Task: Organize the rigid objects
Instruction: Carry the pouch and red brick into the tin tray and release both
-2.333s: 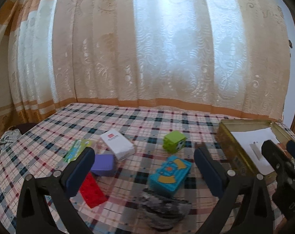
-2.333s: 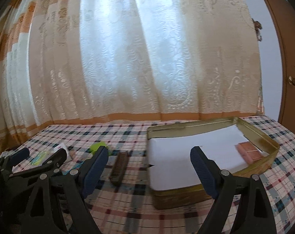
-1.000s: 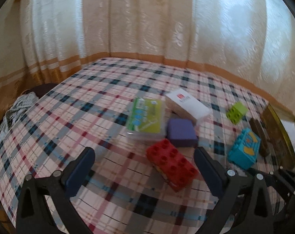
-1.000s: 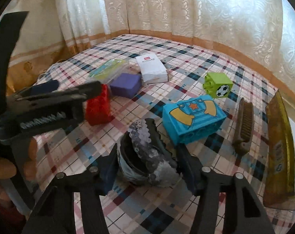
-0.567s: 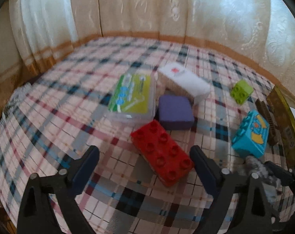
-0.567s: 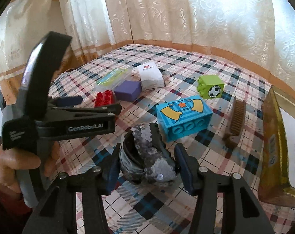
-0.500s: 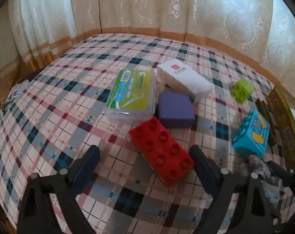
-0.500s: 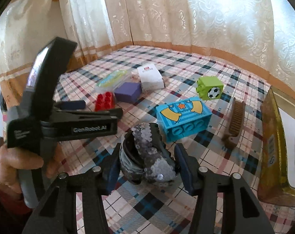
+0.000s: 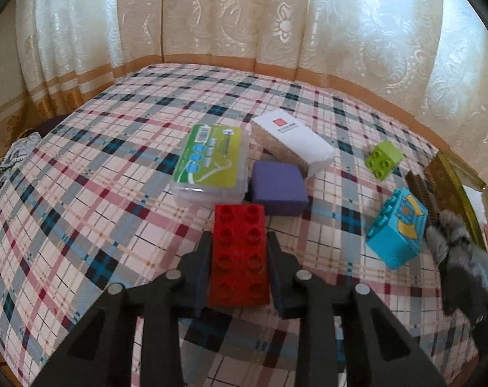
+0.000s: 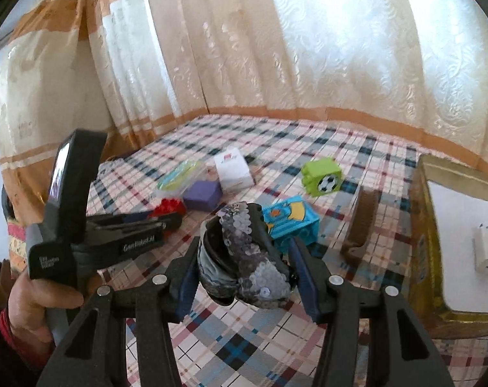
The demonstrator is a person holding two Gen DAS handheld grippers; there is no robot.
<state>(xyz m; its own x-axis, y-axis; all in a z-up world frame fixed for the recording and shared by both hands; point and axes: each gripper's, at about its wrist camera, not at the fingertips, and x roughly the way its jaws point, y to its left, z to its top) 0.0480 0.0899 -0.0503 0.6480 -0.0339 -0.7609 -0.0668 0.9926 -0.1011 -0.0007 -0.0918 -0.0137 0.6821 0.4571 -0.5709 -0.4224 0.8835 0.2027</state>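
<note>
My left gripper [image 9: 239, 251] is shut on a red toy brick [image 9: 239, 254] and holds it just above the plaid cloth; the brick also shows in the right wrist view [image 10: 168, 207]. My right gripper [image 10: 244, 251] is shut on a grey sequined pouch [image 10: 244, 258], lifted off the cloth. A gold tin [image 10: 419, 225] with a white lining stands at the right. On the cloth lie a blue toy block [image 9: 397, 237], a green block [image 9: 383, 159], a purple box [image 9: 278, 188], a white box [image 9: 292, 140] and a green-labelled clear case [image 9: 211, 163].
A brown brush [image 10: 360, 225] lies beside the tin's left wall. A white charger [image 10: 485, 253] rests inside the tin. Curtains hang behind the table. My left gripper [image 10: 166, 221] reaches in from the left in the right wrist view.
My left gripper has closed on the red brick, which now sits lengthwise between its fingers. My right gripper has lifted the sequined pouch higher and swung towards the tin.
</note>
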